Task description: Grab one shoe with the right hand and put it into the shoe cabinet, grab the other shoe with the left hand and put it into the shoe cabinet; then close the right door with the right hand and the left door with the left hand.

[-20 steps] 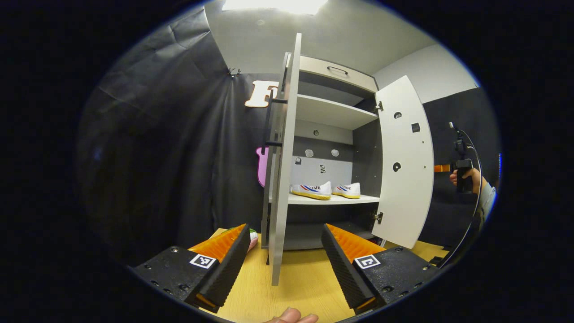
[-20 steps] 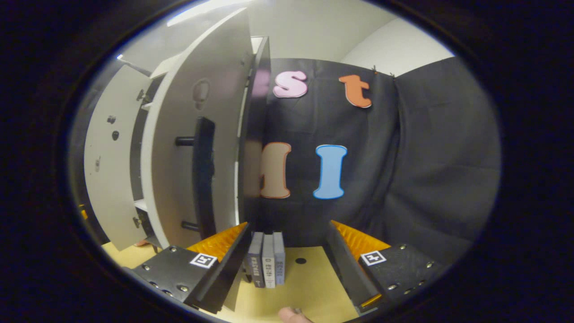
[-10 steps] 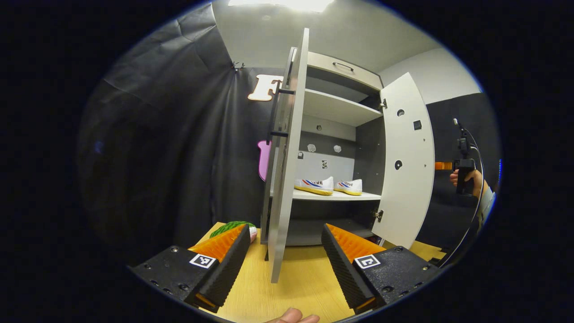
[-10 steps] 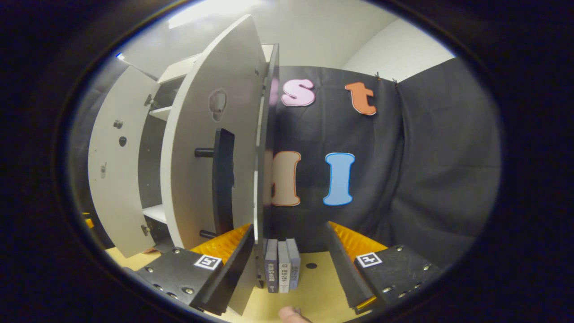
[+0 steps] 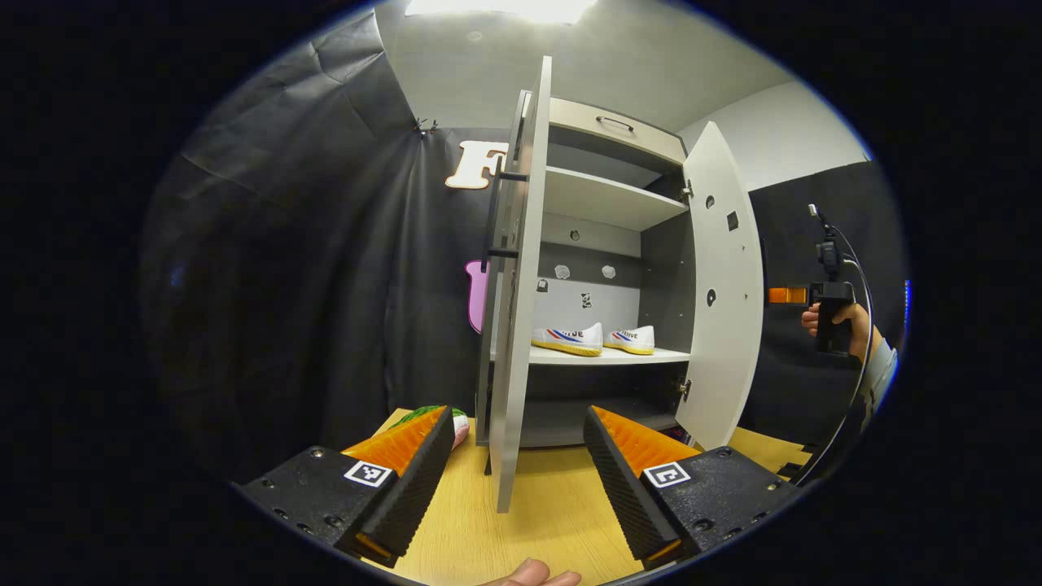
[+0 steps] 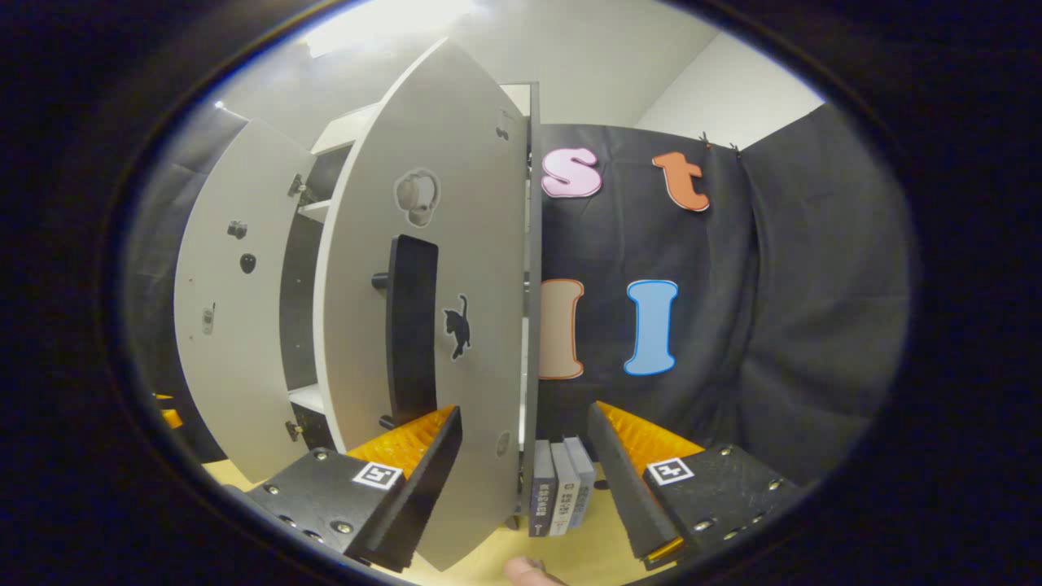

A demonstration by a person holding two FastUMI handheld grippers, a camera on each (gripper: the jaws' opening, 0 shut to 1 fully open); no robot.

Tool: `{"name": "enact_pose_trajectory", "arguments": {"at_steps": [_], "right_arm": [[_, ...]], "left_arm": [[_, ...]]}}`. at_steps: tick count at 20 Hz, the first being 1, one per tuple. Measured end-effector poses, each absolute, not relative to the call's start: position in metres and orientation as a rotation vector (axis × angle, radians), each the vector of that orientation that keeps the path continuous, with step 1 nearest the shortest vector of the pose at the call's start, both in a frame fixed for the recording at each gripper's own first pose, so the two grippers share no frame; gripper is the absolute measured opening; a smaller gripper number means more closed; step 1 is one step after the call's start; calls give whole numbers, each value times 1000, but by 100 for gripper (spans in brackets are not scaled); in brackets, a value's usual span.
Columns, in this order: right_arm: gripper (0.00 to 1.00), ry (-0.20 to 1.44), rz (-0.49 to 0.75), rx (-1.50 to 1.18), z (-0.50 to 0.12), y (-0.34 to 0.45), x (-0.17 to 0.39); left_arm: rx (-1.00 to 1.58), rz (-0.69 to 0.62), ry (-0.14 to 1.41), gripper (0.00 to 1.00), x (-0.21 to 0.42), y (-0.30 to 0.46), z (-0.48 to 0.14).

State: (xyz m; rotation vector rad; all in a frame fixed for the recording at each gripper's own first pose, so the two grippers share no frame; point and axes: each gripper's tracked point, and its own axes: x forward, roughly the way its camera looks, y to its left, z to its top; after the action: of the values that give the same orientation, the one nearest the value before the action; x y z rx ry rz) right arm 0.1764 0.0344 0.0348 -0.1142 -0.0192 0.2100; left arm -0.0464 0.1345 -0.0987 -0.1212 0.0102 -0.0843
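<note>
Two white shoes [image 5: 568, 338] [image 5: 631, 339] sit side by side on the middle shelf of the shoe cabinet [image 5: 610, 203]. Its left door [image 5: 514, 285] stands edge-on to me, lined up between the fingers of my open left gripper [image 5: 517, 468] but farther off. The right door [image 5: 724, 285] is partly swung in. A hand holds my right gripper [image 5: 780, 295] just outside that door. In the right gripper view the right door's outer face [image 6: 480, 268] with its black handle [image 6: 411, 325] is close, and my right gripper [image 6: 525, 464] is open with its left finger by the door.
The cabinet stands on a wooden table [image 5: 553, 513]. A green and pink object [image 5: 444, 415] lies left of the cabinet base. Three books [image 6: 558, 492] stand upright to the right of the cabinet. The left door's inner face [image 6: 236, 309] shows beyond the right door.
The right door has swung further toward the cabinet, with the right gripper following along its outer face. The left gripper and left door have barely moved.
</note>
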Motion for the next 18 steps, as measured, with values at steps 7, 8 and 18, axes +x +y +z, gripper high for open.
{"name": "enact_pose_trajectory", "arguments": {"at_steps": [7,8,18], "right_arm": [[95,16,220,-87,13,90,178],[95,32,234,-63,7,97,178],[95,64,245,-75,-35,106,156]], "left_arm": [[-111,-61,25,96,-45,140,-103],[-108,-52,23,96,-45,144,-103],[-64,29,19,93,-51,187,-99]]}}
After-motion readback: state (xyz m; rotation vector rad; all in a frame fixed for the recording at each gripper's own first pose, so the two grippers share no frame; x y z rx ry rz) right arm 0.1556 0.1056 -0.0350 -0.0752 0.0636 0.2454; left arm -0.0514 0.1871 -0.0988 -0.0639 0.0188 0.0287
